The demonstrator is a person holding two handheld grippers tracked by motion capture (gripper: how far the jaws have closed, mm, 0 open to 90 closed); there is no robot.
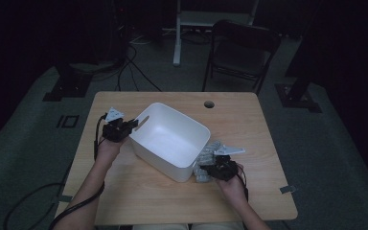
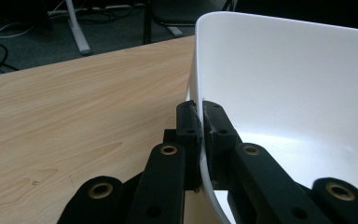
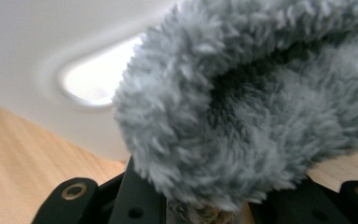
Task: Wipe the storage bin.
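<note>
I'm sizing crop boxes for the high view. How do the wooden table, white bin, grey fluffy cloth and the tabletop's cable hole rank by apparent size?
Largest to smallest in the high view:
1. wooden table
2. white bin
3. grey fluffy cloth, partly hidden by the right gripper
4. cable hole

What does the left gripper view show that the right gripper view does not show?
Left gripper view alone: the left hand-held gripper, shut on the white bin's rim, one jaw outside the wall and one inside; the bin's bare inside; floor and a stand leg beyond the table.

Right gripper view alone: grey fluffy cloth between the right hand-held gripper's jaws, and the bin's handle slot close behind.

Both: the white bin and the wooden table.
</note>
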